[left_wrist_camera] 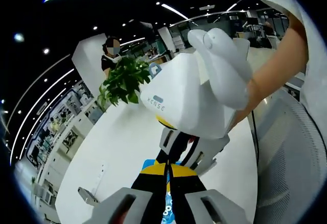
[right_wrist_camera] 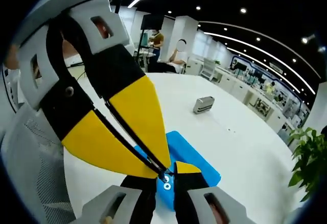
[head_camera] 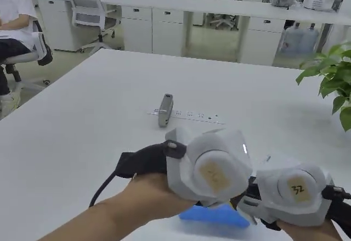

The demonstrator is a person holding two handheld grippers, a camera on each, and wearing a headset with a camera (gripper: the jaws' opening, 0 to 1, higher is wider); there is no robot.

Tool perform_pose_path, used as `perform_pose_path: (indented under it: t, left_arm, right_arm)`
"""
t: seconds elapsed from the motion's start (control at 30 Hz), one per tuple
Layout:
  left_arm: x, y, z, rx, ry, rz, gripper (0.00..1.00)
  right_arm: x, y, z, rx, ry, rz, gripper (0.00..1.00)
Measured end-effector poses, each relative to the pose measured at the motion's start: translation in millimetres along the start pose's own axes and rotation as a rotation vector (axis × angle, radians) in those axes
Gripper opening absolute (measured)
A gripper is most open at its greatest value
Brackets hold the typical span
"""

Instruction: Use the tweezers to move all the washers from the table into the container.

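1. L gripper, the left gripper (left_wrist_camera: pixel 168 172): jaws pressed together w/ nothing between them; in the right gripper view its yellow pads taper to one point.
2. R gripper, the right gripper (right_wrist_camera: pixel 171 181): jaws look drawn together too, but one tip is covered by the L pads, so that's less certain. The 2 grippers meet nose to nose, tips touching or nearly so.
3. Blue container (head_camera: pixel 211 217) sits directly under both, at the near edge of the table (head_camera: pixel 82 131).
4. Tweezers (head_camera: pixel 165 109) prob. the grey metal piece further up the table, well apart from both grippers and untouched. Long axis runs roughly away from the person, i.e. along the reach line. It lies ahead & a bit left, so L gripper looks nearer.
5. Washers (head_camera: pixel 192 115): a faint row starting beside the tweezers and running right, across the reach line.
6. Hard to read: washers too small to count. In head view the housings hide the jaws and most of the container. Two small white rings at the tips in the right gripper view; can't tell if they're washers or markings.
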State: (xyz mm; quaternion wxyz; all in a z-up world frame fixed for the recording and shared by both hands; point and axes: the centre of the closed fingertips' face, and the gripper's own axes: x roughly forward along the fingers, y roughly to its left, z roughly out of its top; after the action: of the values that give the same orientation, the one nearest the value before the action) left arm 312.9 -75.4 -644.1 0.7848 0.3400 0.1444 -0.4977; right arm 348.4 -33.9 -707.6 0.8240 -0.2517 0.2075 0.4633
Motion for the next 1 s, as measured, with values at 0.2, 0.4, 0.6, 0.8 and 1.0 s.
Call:
perform_pose_path:
  t: [0.2, 0.4, 0.6, 0.8, 1.0]
  left_arm:
    - [-20.7, -20.4, 12.7, 0.015, -0.041, -0.011, 0.0]
    - [-26.3, -47.3, -6.8, 0.007, -0.029, -0.07, 0.0]
    - [-17.0, -72.8, -50.3, -0.03, 0.033, -0.143, 0.0]
    - [-5.1, -86.5, -90.4, -0.054, 0.098, -0.179, 0.0]
    - [7.6, -97.3, -133.0, -0.084, 0.171, -0.177, 0.0]
  right_arm:
    - [-17.8, 20.0, -3.7, -0.068, 0.014, 0.007, 0.08]
    - [-21.9, 46.5, -28.9, -0.145, 0.104, 0.045, 0.08]
    - [-10.0, 68.6, -63.2, -0.121, 0.179, 0.086, 0.09]
    - [4.6, 81.1, -87.7, -0.126, 0.243, 0.114, 0.09]
    - [14.5, 87.0, -101.5, -0.109, 0.272, 0.134, 0.1]
